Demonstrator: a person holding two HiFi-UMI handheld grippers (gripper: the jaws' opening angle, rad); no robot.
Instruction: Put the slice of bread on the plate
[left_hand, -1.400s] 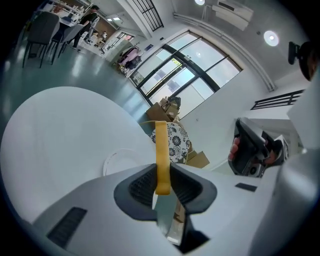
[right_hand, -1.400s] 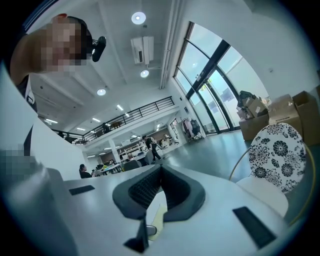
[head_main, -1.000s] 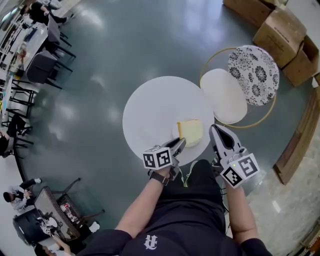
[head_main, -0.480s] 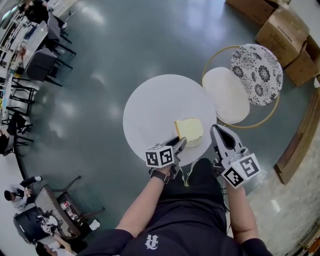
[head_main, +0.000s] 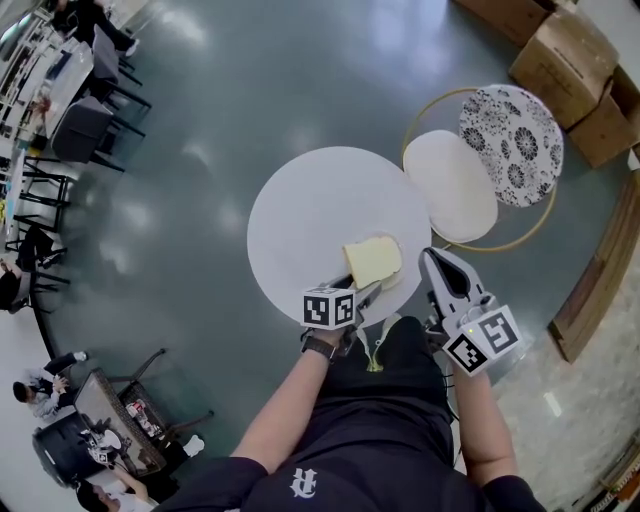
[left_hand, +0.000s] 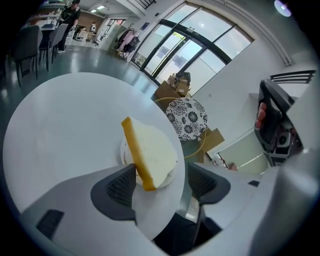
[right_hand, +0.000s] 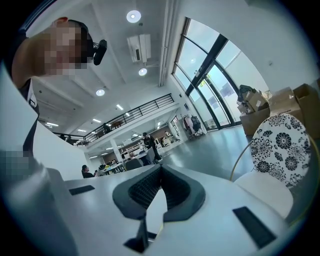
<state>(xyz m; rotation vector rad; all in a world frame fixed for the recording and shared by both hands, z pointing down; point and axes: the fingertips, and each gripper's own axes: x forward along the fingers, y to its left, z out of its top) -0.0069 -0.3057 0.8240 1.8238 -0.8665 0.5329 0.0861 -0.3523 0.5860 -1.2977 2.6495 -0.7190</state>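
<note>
Left gripper view: left tool (left_hand: 160, 183) has just been opening, jaws now wide. The bread (left_hand: 152, 150) sits loose between them, tilted on the plate (left_hand: 123, 151). Right tool (right_hand: 160, 176) closed, empty. Bread looks light, soft and crushable, so grip the crust edge gently.

You see a smooth, matt white table (head_main: 300, 210), a glossy floor (head_main: 250, 80), and a soft, porous slice of bread (head_main: 372, 260).

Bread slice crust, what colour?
Golden yellow along the edge of the slice of bread, cream-white face; clearest in the left gripper view.
</note>
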